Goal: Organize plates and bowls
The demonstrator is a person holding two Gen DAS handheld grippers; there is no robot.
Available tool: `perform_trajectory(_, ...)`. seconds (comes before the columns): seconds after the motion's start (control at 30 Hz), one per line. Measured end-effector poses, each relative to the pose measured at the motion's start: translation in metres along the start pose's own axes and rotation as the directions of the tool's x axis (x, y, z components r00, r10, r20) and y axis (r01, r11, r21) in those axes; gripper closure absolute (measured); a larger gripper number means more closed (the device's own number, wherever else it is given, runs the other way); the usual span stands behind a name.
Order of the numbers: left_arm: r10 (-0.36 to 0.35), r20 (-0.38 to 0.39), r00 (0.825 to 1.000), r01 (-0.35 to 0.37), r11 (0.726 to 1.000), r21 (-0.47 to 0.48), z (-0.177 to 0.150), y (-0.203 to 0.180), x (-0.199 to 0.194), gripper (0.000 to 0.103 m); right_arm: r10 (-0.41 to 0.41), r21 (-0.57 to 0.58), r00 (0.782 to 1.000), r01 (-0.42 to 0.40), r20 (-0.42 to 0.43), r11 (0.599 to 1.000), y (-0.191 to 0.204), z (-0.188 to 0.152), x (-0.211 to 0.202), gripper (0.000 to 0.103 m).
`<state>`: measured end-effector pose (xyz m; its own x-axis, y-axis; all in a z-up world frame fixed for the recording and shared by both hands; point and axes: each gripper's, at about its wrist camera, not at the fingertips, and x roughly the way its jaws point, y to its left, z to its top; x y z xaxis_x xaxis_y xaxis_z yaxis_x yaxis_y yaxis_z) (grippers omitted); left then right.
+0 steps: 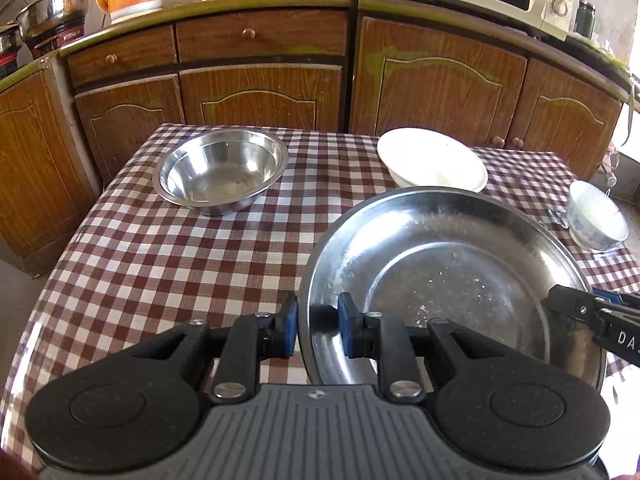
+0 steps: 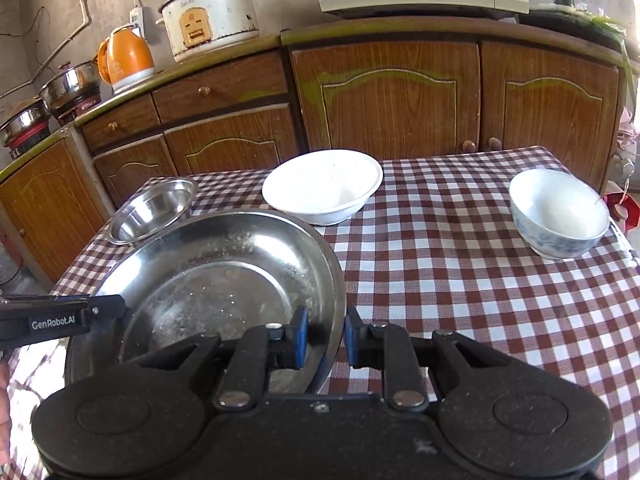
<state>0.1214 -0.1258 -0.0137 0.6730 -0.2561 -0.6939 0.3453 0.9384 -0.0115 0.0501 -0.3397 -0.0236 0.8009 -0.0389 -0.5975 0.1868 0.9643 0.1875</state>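
While both grippers clamp its rim, the steel plate point(image 1: 452, 280) hangs over the checked tablecloth point(image 1: 180, 260)
Left gripper point(image 1: 318, 320) pinches the plate's 9 o'clock edge, right gripper point(image 2: 326, 332) the 3 o'clock edge, jaws nearly closed; plate holds only specks. Steel bowl point(image 1: 222, 170) at 11 o'clock, white bowl point(image 1: 432, 162) at 12, patterned bowl point(image 2: 558, 214) at 2, all empty, none touching it

Open checkered table point(image 1: 168, 264) left of steel plate point(image 1: 452, 276); steel bowl point(image 1: 220, 170), white bowl point(image 1: 432, 162) block far side.
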Motion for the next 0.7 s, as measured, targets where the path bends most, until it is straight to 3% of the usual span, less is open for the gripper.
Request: perform_trajectory(0.7, -0.009, 0.040, 0.999, 0.009, 1.000, 0.005, -0.017, -0.011, -0.058, 0.080, -0.002, 0.002, 0.998, 0.002, 0.062, 1.000, 0.002, -0.011, -0.069, 0.078)
